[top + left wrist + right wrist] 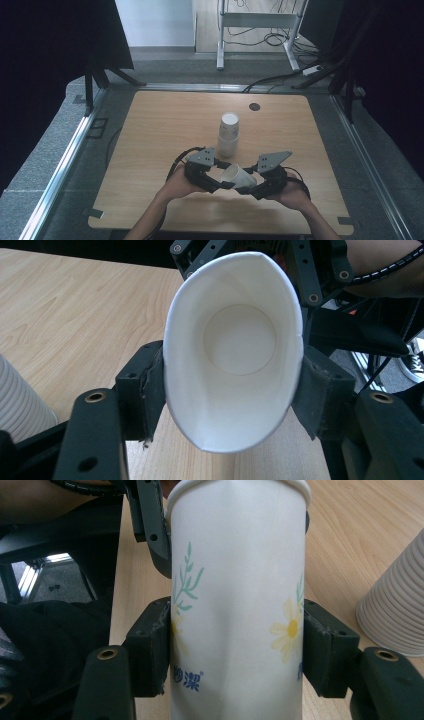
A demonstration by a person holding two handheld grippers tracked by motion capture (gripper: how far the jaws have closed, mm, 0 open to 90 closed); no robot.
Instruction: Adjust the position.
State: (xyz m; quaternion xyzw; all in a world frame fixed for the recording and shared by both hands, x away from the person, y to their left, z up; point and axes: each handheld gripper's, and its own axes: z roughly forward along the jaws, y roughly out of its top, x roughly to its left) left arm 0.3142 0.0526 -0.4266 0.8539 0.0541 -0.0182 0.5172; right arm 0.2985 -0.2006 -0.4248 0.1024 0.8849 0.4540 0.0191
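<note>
A white paper cup [239,176] lies on its side above the table's front middle, held between both grippers. My left gripper [225,180] is shut on its rim end. In the left gripper view the cup's mouth [240,340] faces the camera, pinched to an oval by my left gripper [232,400] and its pads [147,385]. My right gripper [252,186] is shut on the cup's lower body. In the right gripper view my right gripper [237,645] presses its pads [150,645] against the flower-printed wall [235,580].
A stack of ribbed white cups [228,132] stands upright just beyond the grippers, mid-table; the same stack [20,400] [395,615] edges both gripper views. A small black disc [254,106] sits near the wooden table's [150,150] far edge. Metal rails run along both sides.
</note>
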